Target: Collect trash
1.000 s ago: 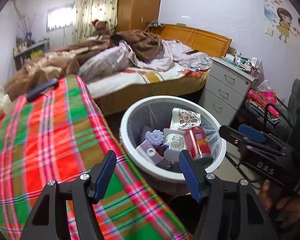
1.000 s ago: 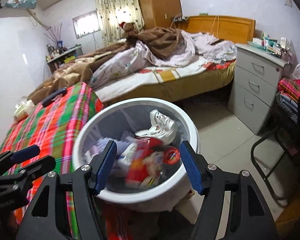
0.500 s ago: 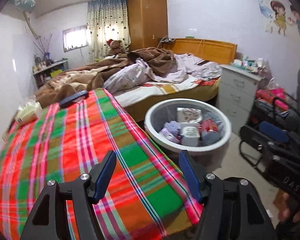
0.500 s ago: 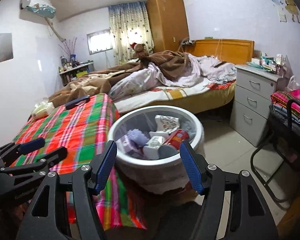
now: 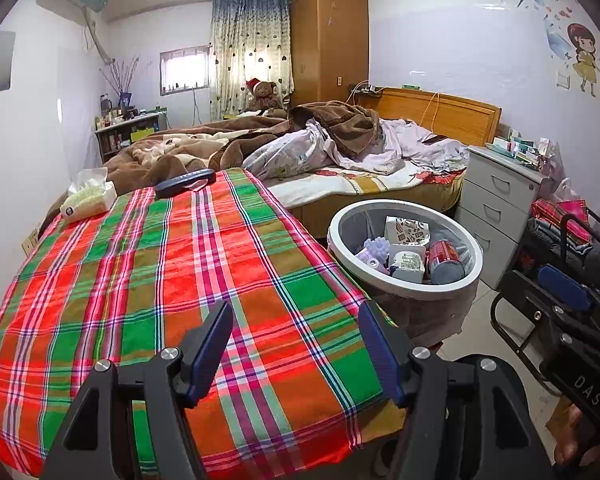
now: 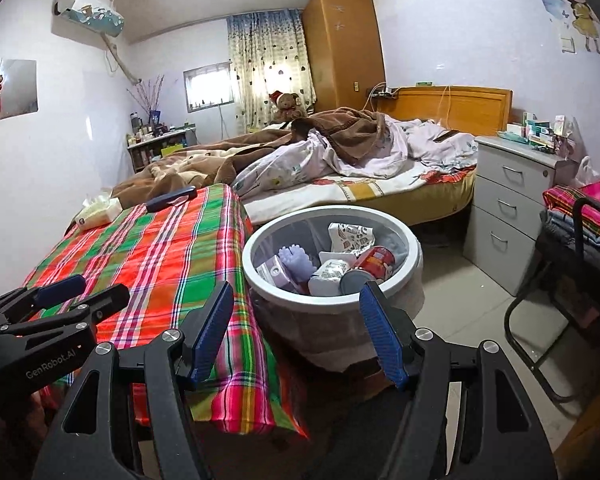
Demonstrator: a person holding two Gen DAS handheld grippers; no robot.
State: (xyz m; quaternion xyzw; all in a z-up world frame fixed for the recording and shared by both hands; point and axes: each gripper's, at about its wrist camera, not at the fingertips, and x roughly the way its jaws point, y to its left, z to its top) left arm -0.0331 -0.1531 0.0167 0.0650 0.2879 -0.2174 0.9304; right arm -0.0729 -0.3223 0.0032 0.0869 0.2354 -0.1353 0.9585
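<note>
Tissue pack (image 5: 87,200): is being seen lying at the far left corner of the table (image 5: 148,272), well apart from both tongs.
Dark case (image 5: 185,182): is lying at the table's far edge, long axis running left to right, just right of the tissue pack.
Left tongs (image 5: 296,344): are being held open and empty above the near end of the table, nothing being gripped.
Right tongs (image 6: 296,336): are being held open and empty too, pointed between the table's edge and the bin.
Bin (image 6: 260,268): is standing on the floor just right of the table, already holding a red can (image 6: 374,262), cartons and wrappers.
Coming move: no loose trash is being shown on the cloth; if anything is judged trash, the left tongs are nearer, reaching forward and leftward.
</note>
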